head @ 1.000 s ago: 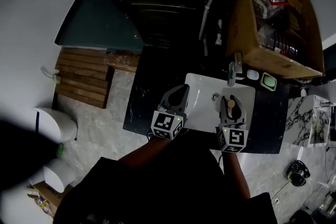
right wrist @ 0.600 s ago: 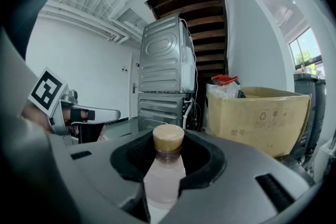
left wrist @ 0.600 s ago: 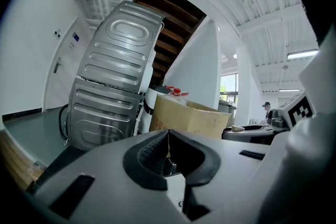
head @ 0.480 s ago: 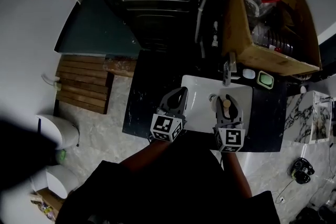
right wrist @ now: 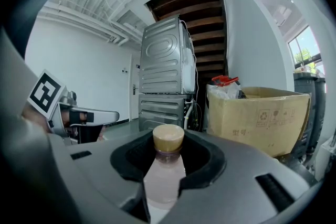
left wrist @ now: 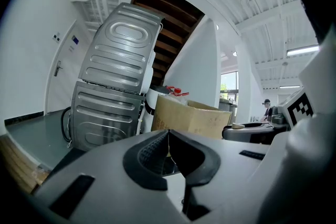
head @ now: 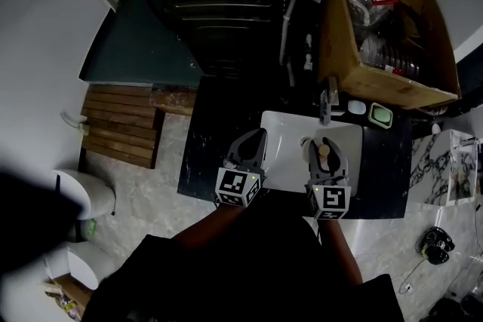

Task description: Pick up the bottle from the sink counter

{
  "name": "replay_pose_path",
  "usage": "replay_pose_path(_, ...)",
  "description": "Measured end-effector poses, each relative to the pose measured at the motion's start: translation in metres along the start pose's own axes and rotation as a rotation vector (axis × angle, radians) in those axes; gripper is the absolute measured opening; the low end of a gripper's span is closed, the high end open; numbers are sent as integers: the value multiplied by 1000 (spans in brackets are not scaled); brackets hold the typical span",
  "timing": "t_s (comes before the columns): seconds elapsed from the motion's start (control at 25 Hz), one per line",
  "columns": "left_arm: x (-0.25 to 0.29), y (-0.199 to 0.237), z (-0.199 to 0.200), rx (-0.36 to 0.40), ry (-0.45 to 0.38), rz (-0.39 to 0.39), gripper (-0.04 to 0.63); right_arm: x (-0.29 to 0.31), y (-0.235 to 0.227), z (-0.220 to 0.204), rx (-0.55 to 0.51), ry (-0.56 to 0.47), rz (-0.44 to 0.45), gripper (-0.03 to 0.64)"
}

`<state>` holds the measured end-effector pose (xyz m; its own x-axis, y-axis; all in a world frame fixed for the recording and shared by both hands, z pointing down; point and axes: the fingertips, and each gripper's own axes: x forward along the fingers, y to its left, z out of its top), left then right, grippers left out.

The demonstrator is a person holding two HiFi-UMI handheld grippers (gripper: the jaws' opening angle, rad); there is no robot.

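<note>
Little is shifting since a second ago: both grippers are holding almost the same places over the sink (head: 290,151), and only the head view's framing is drifting a touch.

We are seeing the right gripper (head: 325,142) hanging over the right part of the white basin, with its jaws standing at a narrow gap and pressing on the bottle (right wrist: 164,178). That bottle is pale and pinkish, and its tan cap (right wrist: 168,138) is poking out past the jaw tips. From above, the cap is showing between the jaws, just beside the drain (head: 308,139). We cannot tell how far the bottle is standing clear of the basin.

We are noting the left gripper (head: 259,135) hovering over the basin's left edge, with its jaws pressed together and nothing between them.

The black counter (head: 211,143) is running round the sink. The faucet (head: 326,103) and a green soap dish (head: 383,115) are sitting at the far rim, in front of a cardboard box (head: 377,83).
</note>
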<state>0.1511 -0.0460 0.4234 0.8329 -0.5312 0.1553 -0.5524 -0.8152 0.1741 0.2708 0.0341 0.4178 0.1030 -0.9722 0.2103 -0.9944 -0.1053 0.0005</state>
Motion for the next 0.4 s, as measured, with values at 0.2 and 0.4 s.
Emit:
replay_pose_path(0.2,-3,2,1,0,-4,0,15,0,3,1,-2,-1,-3,143)
replay_pose_path(0.4,-6,6,-1,-7,0,-7,15,1,8,1,-3,5,-4,143)
